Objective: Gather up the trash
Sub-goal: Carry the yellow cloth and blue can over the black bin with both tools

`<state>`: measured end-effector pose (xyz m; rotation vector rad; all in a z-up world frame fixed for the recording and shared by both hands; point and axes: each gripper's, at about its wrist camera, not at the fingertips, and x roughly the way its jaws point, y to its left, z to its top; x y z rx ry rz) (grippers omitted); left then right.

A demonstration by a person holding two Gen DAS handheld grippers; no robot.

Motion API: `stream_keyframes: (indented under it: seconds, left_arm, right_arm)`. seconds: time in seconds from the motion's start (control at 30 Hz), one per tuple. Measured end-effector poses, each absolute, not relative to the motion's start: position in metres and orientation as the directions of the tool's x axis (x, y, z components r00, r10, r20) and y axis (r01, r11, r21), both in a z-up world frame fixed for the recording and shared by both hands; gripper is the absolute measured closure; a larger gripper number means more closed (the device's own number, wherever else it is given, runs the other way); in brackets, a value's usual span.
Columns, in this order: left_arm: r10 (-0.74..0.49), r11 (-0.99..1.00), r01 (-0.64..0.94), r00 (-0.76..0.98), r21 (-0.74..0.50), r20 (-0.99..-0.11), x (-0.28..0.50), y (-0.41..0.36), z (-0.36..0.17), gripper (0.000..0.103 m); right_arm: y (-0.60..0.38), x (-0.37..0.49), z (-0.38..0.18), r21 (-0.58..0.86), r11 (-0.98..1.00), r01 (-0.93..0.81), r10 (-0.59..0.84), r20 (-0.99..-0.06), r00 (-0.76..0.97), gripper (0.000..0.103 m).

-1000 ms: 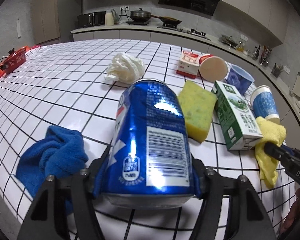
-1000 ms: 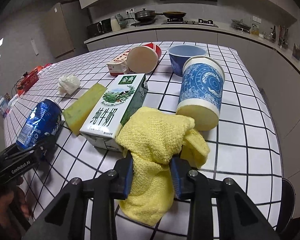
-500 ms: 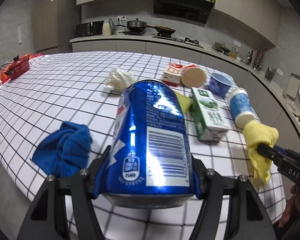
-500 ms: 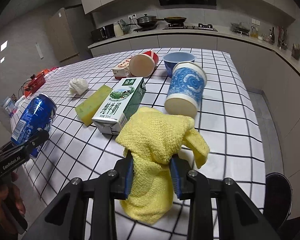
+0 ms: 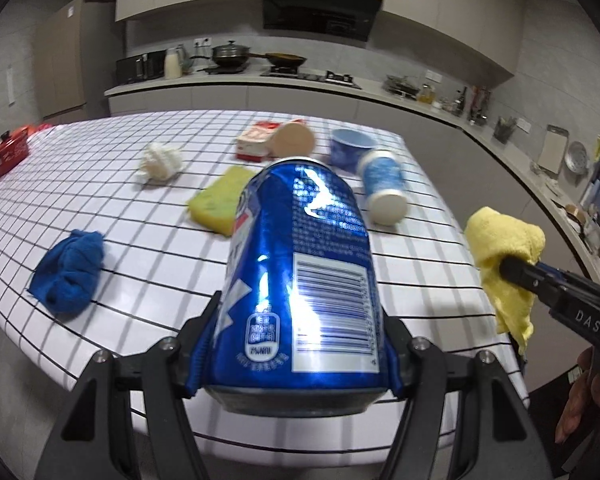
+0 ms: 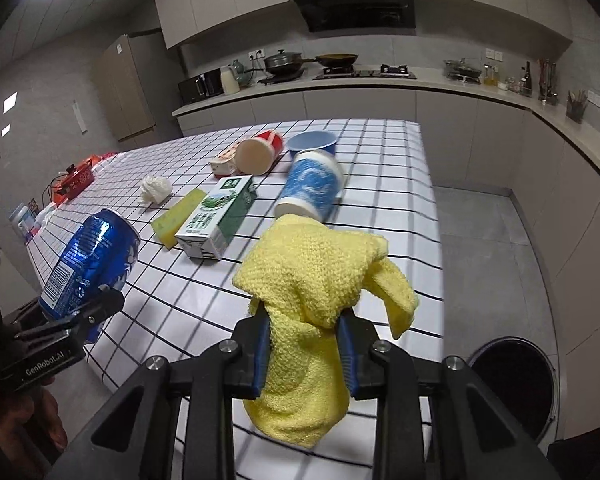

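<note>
Blue can (image 5: 300, 276) is clamped in the left gripper (image 5: 296, 344) and a yellow cloth (image 6: 316, 280) in the right gripper (image 6: 304, 344), both lifted off the table (image 6: 392, 184), probably to carry them to the black bin (image 6: 516, 384) on the floor.

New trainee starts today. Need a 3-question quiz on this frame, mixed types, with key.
1. True or false: the left claw grips the blue can.
2. What does the right claw hold? A) sponge B) yellow cloth C) milk carton
3. Fill in: the blue patterned cup on the checked table lies on its ____.

Key: 1 true; 2 B; 3 side.
</note>
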<state>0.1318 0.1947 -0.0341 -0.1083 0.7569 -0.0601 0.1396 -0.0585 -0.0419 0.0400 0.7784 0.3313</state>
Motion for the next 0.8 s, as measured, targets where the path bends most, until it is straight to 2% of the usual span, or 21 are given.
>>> stream_keyframes:
  seconds: [0.47,0.8]
  left_arm:
    - [-0.241,0.969,0.216,0.701,-0.122,-0.672,0.123,0.068,-0.026,0.036]
    - [-0.328,0.931,0.344,0.635,-0.124,-0.7,0.12,-0.027,-0.04,0.036]
  right_arm:
    - [-0.192,0.09,-0.03,0.146,0.982,-0.118,0.186,-0.679,0.71,0.072]
    - [-0.285,0.058,-0.039,0.138,0.99,0.0,0.098,-0.704,0.703,0.072]
